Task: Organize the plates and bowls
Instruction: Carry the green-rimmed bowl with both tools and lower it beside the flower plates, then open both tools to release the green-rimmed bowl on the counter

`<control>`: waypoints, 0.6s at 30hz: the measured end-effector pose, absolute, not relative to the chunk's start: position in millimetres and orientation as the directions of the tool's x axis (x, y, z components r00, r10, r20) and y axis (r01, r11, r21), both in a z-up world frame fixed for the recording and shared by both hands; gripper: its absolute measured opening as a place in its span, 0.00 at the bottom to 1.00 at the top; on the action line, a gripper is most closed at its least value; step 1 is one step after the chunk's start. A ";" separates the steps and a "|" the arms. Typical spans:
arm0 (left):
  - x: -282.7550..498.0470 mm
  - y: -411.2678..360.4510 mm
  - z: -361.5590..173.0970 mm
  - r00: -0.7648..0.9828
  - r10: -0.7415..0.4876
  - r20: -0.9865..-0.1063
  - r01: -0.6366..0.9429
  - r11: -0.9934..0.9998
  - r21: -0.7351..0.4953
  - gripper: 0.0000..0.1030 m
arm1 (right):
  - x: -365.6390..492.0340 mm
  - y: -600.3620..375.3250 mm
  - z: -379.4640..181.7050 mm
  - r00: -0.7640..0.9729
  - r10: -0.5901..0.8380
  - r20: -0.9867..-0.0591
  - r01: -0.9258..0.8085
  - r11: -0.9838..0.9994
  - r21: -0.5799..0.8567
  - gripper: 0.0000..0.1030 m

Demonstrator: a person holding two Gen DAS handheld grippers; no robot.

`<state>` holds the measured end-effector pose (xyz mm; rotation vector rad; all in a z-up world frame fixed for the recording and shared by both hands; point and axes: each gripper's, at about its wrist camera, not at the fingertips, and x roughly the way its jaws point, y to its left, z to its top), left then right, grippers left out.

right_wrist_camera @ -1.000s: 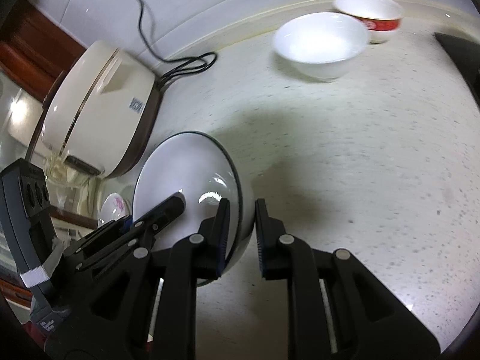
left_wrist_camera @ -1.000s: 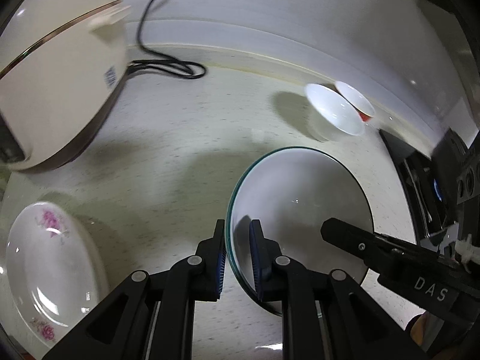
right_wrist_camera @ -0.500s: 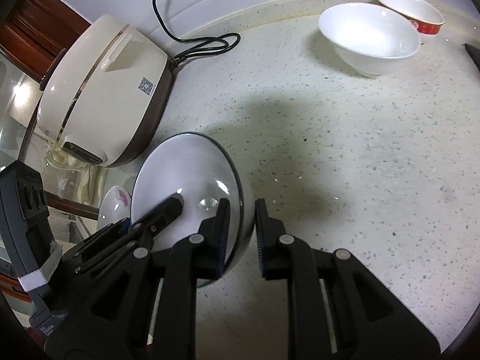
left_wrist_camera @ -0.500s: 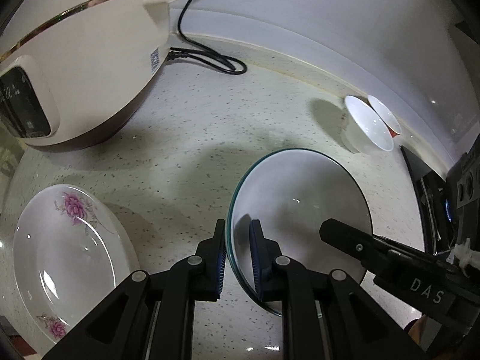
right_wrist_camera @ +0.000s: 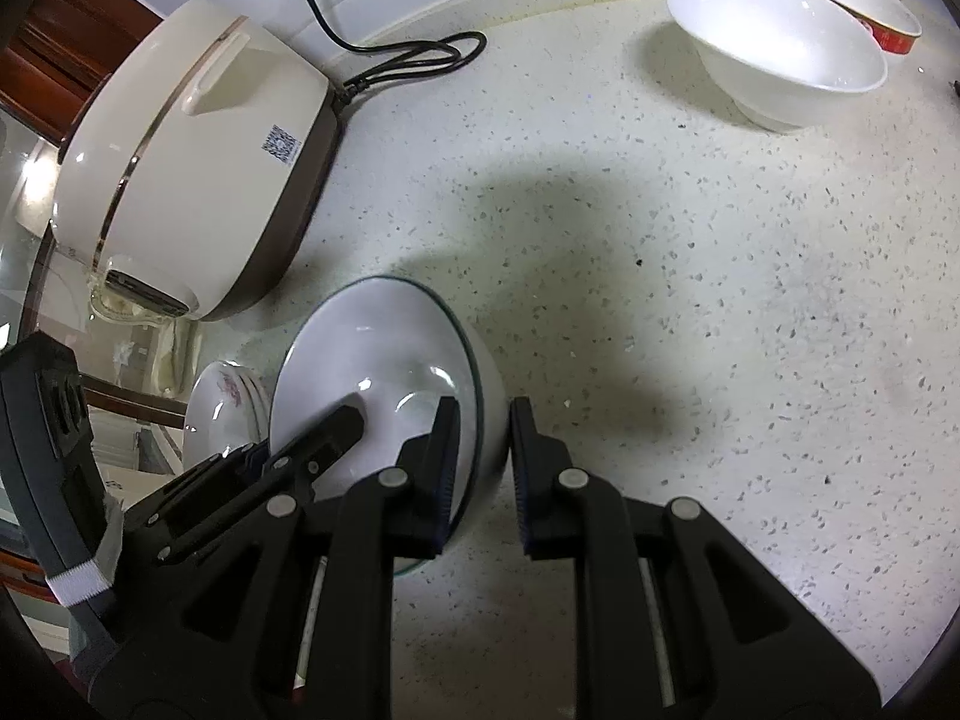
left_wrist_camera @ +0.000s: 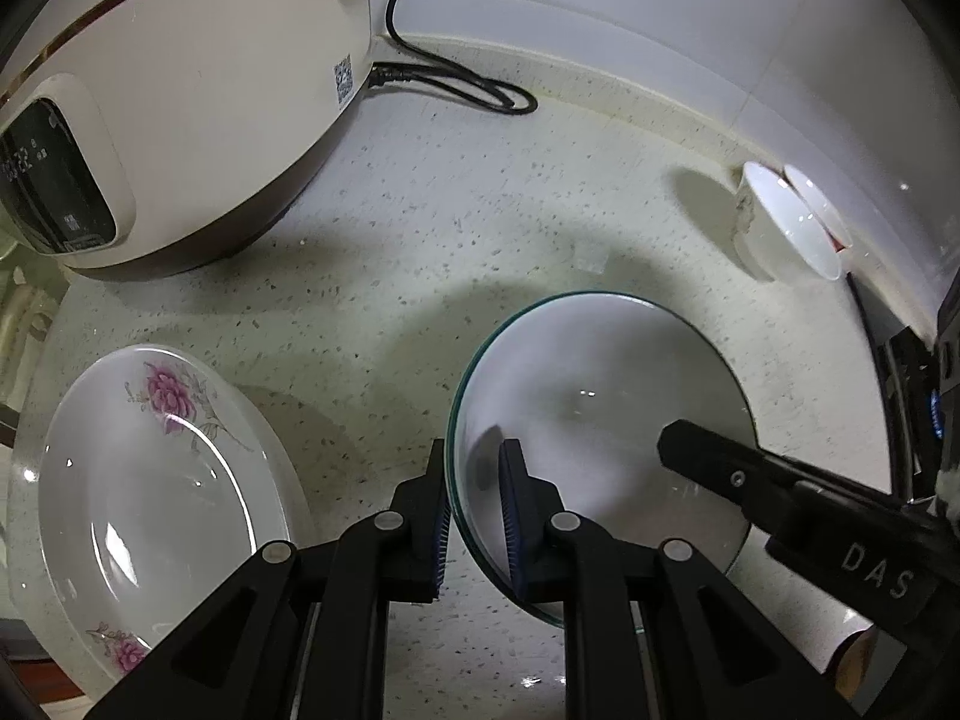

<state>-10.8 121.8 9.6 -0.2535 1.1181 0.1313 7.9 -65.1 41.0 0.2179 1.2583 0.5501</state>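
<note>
Here both grippers grip one green-rimmed bowl (left_wrist_camera: pixel 600 420) by its rim, one on each side, and hold it tilted above the speckled worktop (left_wrist_camera: pixel 420 228); the left gripper (left_wrist_camera: pixel 474 504) has its jaws nearly closed, one blue pad inside the bowl and one outside against the wall; the right gripper (right_wrist_camera: pixel 485 468) does likewise on the opposite edge, its jaws almost shut across the rim, and its black finger shows inside the bowl in the left wrist view.

Taking that bowl as the landmark: a flowered plate (left_wrist_camera: pixel 150 480) with pink blooms lies on the worktop just beside it on the left gripper's side, apart from it; a cream rice cooker (left_wrist_camera: pixel 180 90) stands beyond the plate, near the back wall, with its black cord (left_wrist_camera: pixel 456 78) looped on the worktop behind; well apart from the held bowl, towards the far corner, sits a plain white bowl (right_wrist_camera: pixel 780 54), and a red-banded bowl (right_wrist_camera: pixel 858 0) rests just behind it; whether those two touch cannot be told.
</note>
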 end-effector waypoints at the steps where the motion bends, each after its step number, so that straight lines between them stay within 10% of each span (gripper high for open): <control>1: -11.3 122.0 10.1 0.439 -0.015 -0.898 -0.232 0.964 -0.130 0.15 | 8.6 -65.1 40.7 0.199 0.512 -0.836 -0.272 0.848 0.455 0.21; 7: -11.8 121.1 16.5 0.460 0.022 -0.888 -0.231 0.968 -0.095 0.21 | 7.8 -65.8 44.7 0.204 0.517 -0.831 -0.269 0.846 0.461 0.26; 10: -13.2 125.1 20.4 0.472 0.023 -0.882 -0.250 0.962 -0.109 0.40 | 5.6 -72.1 55.6 0.252 0.545 -0.800 -0.269 0.833 0.483 0.59; 18: -22.8 122.2 38.8 0.549 0.057 -0.834 -0.237 0.967 -0.090 0.50 | -3.4 -73.0 75.0 0.315 0.568 -0.760 -0.308 0.819 0.485 0.63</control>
